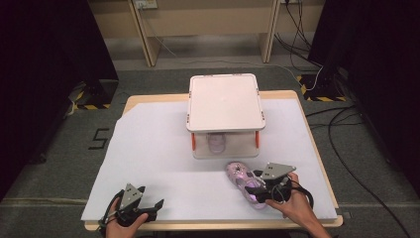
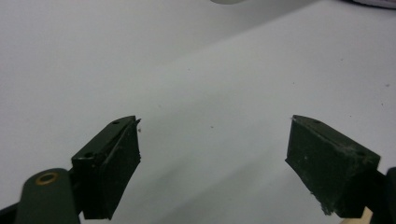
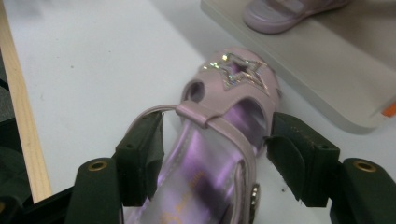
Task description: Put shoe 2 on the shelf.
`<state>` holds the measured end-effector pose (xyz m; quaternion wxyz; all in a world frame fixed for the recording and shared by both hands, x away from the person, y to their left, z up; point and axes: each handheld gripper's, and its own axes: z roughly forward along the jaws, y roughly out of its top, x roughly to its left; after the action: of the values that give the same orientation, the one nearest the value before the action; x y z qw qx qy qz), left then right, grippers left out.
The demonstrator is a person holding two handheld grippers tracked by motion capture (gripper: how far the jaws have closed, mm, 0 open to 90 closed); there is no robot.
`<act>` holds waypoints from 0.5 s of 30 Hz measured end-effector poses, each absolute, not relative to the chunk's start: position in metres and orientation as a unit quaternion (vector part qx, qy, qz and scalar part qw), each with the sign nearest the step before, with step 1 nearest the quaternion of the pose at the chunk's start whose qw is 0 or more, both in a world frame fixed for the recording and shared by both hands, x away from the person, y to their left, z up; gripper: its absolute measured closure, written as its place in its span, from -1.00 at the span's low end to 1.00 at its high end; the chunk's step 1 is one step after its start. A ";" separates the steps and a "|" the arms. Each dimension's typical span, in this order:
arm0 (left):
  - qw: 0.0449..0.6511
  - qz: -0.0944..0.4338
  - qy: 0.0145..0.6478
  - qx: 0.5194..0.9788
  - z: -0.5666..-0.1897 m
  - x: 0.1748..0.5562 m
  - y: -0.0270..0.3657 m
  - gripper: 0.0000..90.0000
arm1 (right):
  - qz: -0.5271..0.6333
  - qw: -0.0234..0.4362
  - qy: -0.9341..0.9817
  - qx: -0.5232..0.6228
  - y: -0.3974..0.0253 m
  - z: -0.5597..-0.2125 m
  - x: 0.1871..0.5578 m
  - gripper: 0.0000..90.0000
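A small purple sandal [image 1: 242,181] with a glittery star on the toe was seen lying on the white table cover [image 1: 163,148], near the right front part of the table, just in front of the white lidded box [image 1: 226,101]. The right gripper [image 1: 262,191] was placed around the sandal's middle, one jaw on each side of it. In the right gripper view the sandal [image 3: 219,140] was framed by both jaws, and the pads [image 3: 144,154] looked right up against the straps, though it honestly couldn't be told if it was properly squeezed or just bracketed. A second matching sandal [image 1: 217,143] was spotted on the lower shelf under the box lid, toe facing out.

The left gripper [image 1: 148,206] was parked at the front left edge of the table, well apart from the sandal. Its jaws were spread wide, nothing but bare white cover [image 2: 210,84] between them.
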<state>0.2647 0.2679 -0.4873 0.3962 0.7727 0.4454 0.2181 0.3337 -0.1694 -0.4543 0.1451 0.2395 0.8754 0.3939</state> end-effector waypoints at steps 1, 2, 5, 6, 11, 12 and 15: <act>0.396 0.218 0.445 0.773 -0.487 0.265 0.268 -0.63 | 0.391 0.153 0.877 0.236 -0.167 -0.454 0.333 -0.21; 0.396 0.218 0.445 0.773 -0.487 0.265 0.268 -0.63 | 0.390 0.156 0.876 0.236 -0.164 -0.454 0.332 -0.20; 0.395 0.217 0.445 0.774 -0.487 0.265 0.269 -0.63 | 0.387 0.160 0.877 0.234 -0.157 -0.453 0.329 -0.21; 0.394 0.217 0.446 0.774 -0.488 0.265 0.269 -0.63 | 0.388 0.156 0.877 0.236 -0.154 -0.454 0.329 -0.21; 0.397 0.217 0.445 0.773 -0.487 0.265 0.268 -0.63 | 0.384 0.163 0.879 0.231 -0.150 -0.454 0.328 -0.21; 0.394 0.217 0.445 0.775 -0.488 0.265 0.268 -0.63 | 0.375 0.177 0.883 0.219 -0.149 -0.453 0.327 -0.06; 0.394 0.217 0.444 0.775 -0.487 0.265 0.268 -0.63 | 0.349 0.207 0.892 0.199 -0.147 -0.454 0.322 0.14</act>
<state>0.2647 0.2682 -0.4875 0.3941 0.7747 0.4442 0.2171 0.3224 -0.1474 -0.4544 0.2068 0.1986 0.8921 0.3493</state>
